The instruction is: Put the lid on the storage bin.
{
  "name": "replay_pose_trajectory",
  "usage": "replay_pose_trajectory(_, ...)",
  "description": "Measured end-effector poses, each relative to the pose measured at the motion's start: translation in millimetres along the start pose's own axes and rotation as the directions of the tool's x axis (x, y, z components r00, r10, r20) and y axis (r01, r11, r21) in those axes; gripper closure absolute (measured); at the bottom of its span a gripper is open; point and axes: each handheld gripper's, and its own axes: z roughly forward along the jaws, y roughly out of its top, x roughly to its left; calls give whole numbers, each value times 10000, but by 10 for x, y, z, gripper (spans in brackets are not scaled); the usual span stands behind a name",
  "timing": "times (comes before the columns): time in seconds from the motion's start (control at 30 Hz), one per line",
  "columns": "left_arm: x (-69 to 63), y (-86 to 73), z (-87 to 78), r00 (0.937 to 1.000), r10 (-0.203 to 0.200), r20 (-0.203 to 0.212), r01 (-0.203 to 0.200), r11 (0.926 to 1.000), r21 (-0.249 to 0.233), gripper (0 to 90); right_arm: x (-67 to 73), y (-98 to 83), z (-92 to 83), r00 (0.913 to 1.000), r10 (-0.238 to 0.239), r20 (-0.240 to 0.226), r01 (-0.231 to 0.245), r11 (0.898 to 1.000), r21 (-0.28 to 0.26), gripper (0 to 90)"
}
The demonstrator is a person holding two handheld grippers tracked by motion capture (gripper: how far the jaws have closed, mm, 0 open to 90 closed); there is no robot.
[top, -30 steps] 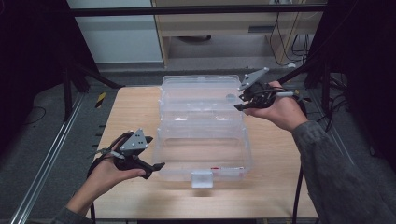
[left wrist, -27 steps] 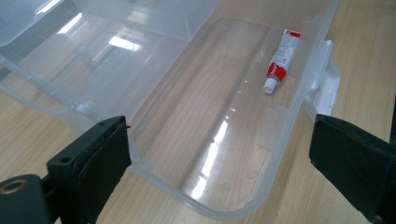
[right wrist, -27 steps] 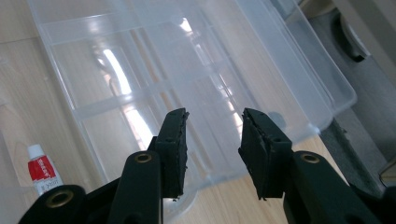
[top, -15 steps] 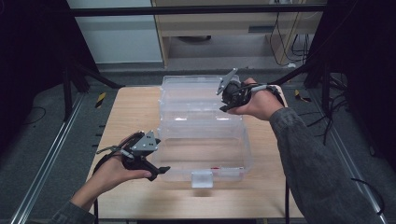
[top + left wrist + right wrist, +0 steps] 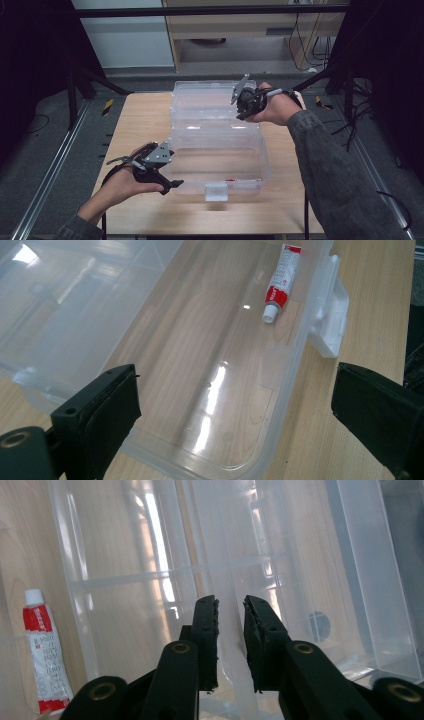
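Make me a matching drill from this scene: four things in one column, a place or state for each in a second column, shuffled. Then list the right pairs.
Things:
1. left tool
2. right tool
3. toothpaste tube
4. white latch

Places or states:
A. lies inside the clear box
B. jaws wide apart, near the box's near left corner
C. sticks out from the box's front wall
D. jaws narrowed, over the raised lid

Pairs: 1-B, 2-D, 3-A, 4-C

The right tool's jaws have just been closing; a clear lid edge runs between them, contact unclear.
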Motion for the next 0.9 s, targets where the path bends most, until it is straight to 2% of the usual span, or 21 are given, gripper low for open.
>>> replay_pose_trajectory(0.2, -36, 16, 78, 9994, 310, 157, -316, 9988, 375, 58, -16, -17, 7, 9999, -103, -6, 103, 9999, 102, 802)
replay_pose_trajectory(0.37, -79, 39, 140, 9977, 539, 407, -560, 9971, 525, 142, -31, -12, 22, 9995, -310, -74, 312, 9992, 267, 792)
replay_pose_trajectory(0.47, -95, 46, 161, 9968, 646, 462, -675, 9956, 651, 158, -27, -14, 45, 9993, -375, -57, 378, 9979, 525, 785)
replay_pose_trajectory(0.7, -109, 26, 247, 9949, 848, 554, -910, 9883, 1221, 318, -31, -17, 49, 9989, -438, -163, 446, 9977, 509, 805)
replay_pose_trajectory(0.73, -100, 10, 281, 9936, 760, 840, -868, 9872, 1335, 348, -29, -14, 46, 9988, -475, -138, 482, 9974, 542, 807)
replay_pose_trajectory(0.83, -90, -23, 321, 9915, 712, 1089, -884, 9827, 1626, 447, -28, -11, 43, 9988, -475, -125, 481, 9973, 558, 807)
replay_pose_trajectory(0.9, -90, -35, 333, 9906, 574, 1240, -778, 9830, 1663, 519, -27, -12, 40, 9988, -478, -110, 483, 9973, 548, 808)
